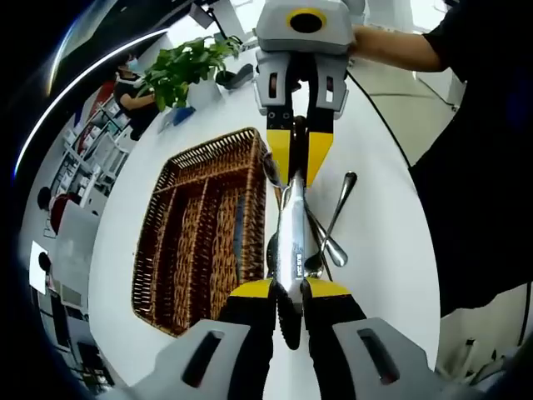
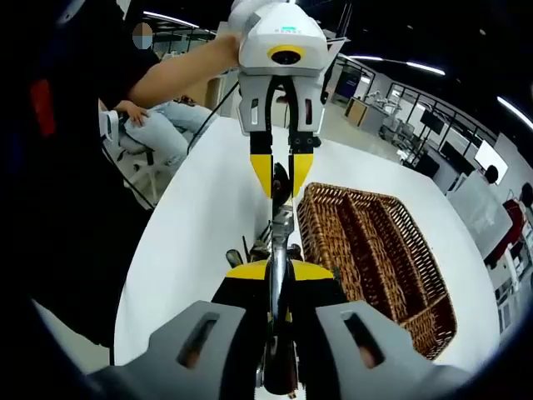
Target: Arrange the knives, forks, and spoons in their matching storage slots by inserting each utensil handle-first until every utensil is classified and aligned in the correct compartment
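Currently, one silver utensil [image 1: 291, 237] is held at both ends, above the white counter [image 1: 379, 242]. In the left gripper view the left gripper [image 1: 289, 291] is closed narrowly on the near end of the utensil, and the right gripper [image 1: 298, 158], entering from the top, is closed on the far end. In the right gripper view the same hold is seen from the other side: the right gripper [image 2: 278, 272] is clamped on the near end of the utensil [image 2: 280, 237], and the left gripper [image 2: 281, 173] is clamped on the far end. Whether the utensil is a knife, fork or spoon cannot be told.

A wicker tray [image 1: 171, 250] with long compartments lies on the counter just beside the held utensil; a dark utensil [image 1: 238, 229] is seen lying in one compartment. In the right gripper view the tray [image 2: 391, 250] is to the right of the grippers.

Under and beside the held utensil, a spoon [image 1: 336, 218] and other loose cutlery lie crossed on the counter, outside the tray. A potted plant [image 1: 185, 71] stands at the far edge of the counter.
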Action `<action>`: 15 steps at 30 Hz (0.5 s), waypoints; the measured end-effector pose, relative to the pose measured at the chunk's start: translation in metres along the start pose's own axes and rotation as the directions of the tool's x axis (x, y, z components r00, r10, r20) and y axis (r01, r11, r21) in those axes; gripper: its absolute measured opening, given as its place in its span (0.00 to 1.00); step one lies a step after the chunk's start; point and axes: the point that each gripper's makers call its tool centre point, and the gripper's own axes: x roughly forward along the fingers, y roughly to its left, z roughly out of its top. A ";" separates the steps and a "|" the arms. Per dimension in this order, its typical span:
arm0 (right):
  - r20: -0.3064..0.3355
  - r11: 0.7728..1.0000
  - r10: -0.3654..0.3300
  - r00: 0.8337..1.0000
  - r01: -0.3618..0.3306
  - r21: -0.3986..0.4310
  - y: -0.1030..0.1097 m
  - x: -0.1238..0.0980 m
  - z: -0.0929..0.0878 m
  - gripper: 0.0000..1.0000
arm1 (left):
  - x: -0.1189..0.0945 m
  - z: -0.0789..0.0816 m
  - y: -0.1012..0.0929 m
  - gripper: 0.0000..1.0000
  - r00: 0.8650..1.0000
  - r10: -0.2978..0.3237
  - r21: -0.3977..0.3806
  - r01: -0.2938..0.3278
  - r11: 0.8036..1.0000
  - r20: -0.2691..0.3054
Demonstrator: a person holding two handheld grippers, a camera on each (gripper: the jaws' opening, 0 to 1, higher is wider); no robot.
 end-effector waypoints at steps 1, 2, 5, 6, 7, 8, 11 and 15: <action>-0.001 1.000 0.001 1.000 -0.001 -0.004 -0.004 0.000 0.000 0.06 | 0.000 0.001 0.003 0.12 1.000 0.010 0.001 -0.010 1.000 0.008; -0.001 1.000 0.002 1.000 -0.002 -0.008 -0.008 -0.001 0.001 0.06 | -0.001 0.001 0.007 0.12 1.000 0.015 -0.009 -0.015 1.000 0.014; -0.001 1.000 0.007 1.000 -0.007 -0.019 -0.019 0.001 0.001 0.06 | -0.002 0.001 0.017 0.12 0.999 0.029 -0.023 -0.028 0.999 0.032; -0.001 1.000 0.008 1.000 -0.008 -0.019 -0.022 0.002 0.001 0.06 | -0.002 0.000 0.021 0.12 0.999 0.033 -0.027 -0.032 0.999 0.040; 0.000 1.000 0.010 1.000 -0.010 -0.020 -0.024 0.003 0.001 0.06 | -0.002 -0.001 0.024 0.12 0.998 0.036 -0.030 -0.034 0.999 0.044; 0.000 1.000 0.011 1.000 -0.011 -0.022 -0.028 0.004 0.001 0.06 | -0.001 -0.002 0.026 0.12 0.998 0.039 -0.034 -0.037 0.999 0.048; -0.008 1.000 0.023 1.000 -0.023 -0.016 -0.039 0.011 -0.001 0.06 | 0.001 -0.006 0.037 0.12 0.997 0.047 -0.044 -0.045 0.998 0.057; -0.016 0.999 0.026 1.000 -0.027 -0.025 -0.053 0.019 -0.002 0.06 | 0.003 -0.011 0.051 0.12 0.997 0.071 -0.023 -0.070 0.997 0.039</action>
